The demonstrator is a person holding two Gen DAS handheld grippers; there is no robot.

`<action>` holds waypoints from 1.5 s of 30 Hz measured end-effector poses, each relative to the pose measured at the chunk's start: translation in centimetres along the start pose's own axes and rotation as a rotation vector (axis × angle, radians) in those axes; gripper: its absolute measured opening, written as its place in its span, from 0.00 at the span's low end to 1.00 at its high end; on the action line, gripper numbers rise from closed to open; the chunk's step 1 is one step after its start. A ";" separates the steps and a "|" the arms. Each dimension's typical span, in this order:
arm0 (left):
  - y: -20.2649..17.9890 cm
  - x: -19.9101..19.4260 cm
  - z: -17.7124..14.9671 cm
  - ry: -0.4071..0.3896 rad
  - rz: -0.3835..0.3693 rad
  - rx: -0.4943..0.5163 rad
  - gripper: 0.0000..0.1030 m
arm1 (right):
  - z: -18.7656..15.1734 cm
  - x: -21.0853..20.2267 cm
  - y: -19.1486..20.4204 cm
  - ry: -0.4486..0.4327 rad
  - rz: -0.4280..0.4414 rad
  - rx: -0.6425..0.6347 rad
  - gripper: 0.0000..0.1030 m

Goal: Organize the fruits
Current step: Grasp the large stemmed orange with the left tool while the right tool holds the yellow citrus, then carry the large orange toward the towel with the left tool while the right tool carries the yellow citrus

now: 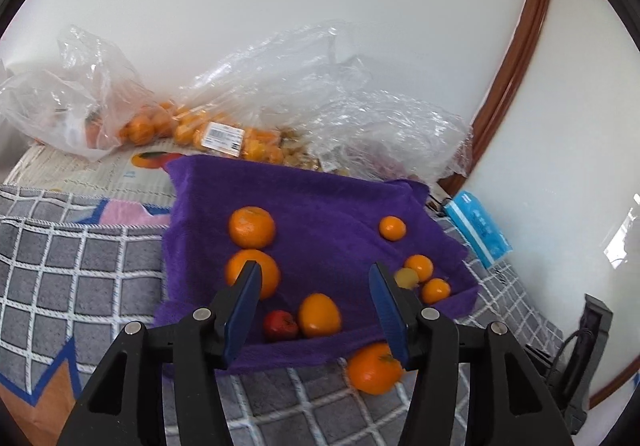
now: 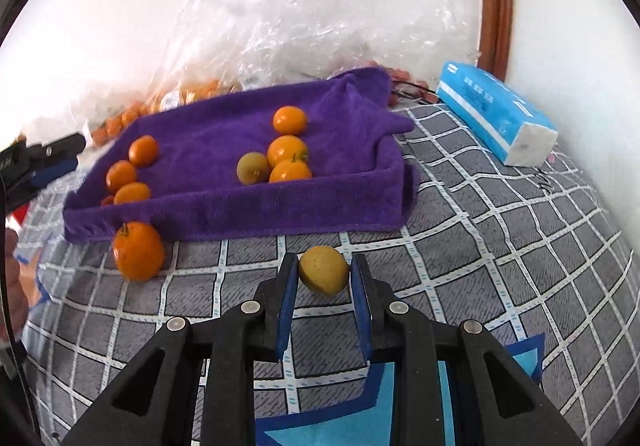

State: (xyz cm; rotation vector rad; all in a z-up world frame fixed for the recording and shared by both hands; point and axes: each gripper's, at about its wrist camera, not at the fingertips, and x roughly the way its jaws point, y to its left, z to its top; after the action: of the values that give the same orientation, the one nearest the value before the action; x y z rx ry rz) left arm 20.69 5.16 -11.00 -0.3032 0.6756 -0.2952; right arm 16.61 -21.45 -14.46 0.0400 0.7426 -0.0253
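The right gripper point(image 2: 324, 272) is clamped on a yellow fruit point(image 2: 323, 270), which sits pinched between the two blue pads at their tips, above the grey checked cloth point(image 2: 460, 246). Beyond the jaws lies the purple towel-lined tray point(image 2: 224, 205); its near wall stands just ahead of the held fruit. Ahead and to the left of the jaws, a large orange point(image 2: 138, 250) rests on the checked cloth, touching the tray's outer wall. Inside the tray, ahead of the jaws, a greenish-yellow fruit point(image 2: 253, 167) lies against a cluster of small oranges point(image 2: 289, 157); a second group of oranges point(image 2: 127, 175) lies further left. A blue tissue pack point(image 2: 494, 113) lies well to the right. The left gripper point(image 1: 316, 272) stands with its jaws apart and nothing between the pads. Between and below its tips, within the tray, lie an orange point(image 1: 319, 316) and a small red fruit point(image 1: 281, 325), touching one another. The left pad overlaps a large tangerine point(image 1: 252, 273) in this view; contact cannot be determined. The large orange point(image 1: 374, 368) sits outside the tray, partly behind the right pad. Clear plastic bags point(image 1: 280, 85) holding more fruit lie beyond the tray.
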 end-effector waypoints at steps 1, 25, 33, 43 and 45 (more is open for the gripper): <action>-0.5 -0.1 -0.2 0.016 -0.010 0.003 0.53 | 0.0 -0.1 -0.2 -0.005 0.009 0.009 0.26; -6.6 5.5 -6.9 0.229 0.132 0.160 0.53 | 0.0 0.2 -1.5 0.030 0.033 0.073 0.26; -6.6 5.9 -6.8 0.236 0.167 0.176 0.52 | 0.1 0.3 -1.2 0.032 0.029 0.060 0.26; -6.9 6.1 -6.8 0.241 0.179 0.188 0.53 | 0.0 0.4 -0.9 0.029 0.034 0.047 0.26; -6.8 6.1 -6.8 0.244 0.177 0.188 0.53 | 0.0 0.3 -0.8 0.024 0.033 0.043 0.26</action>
State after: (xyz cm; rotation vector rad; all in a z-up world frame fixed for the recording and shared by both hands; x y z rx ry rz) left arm 19.65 -4.49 -16.92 -0.0260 0.9022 -0.2262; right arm 16.83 -22.25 -14.72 0.0934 0.7655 -0.0090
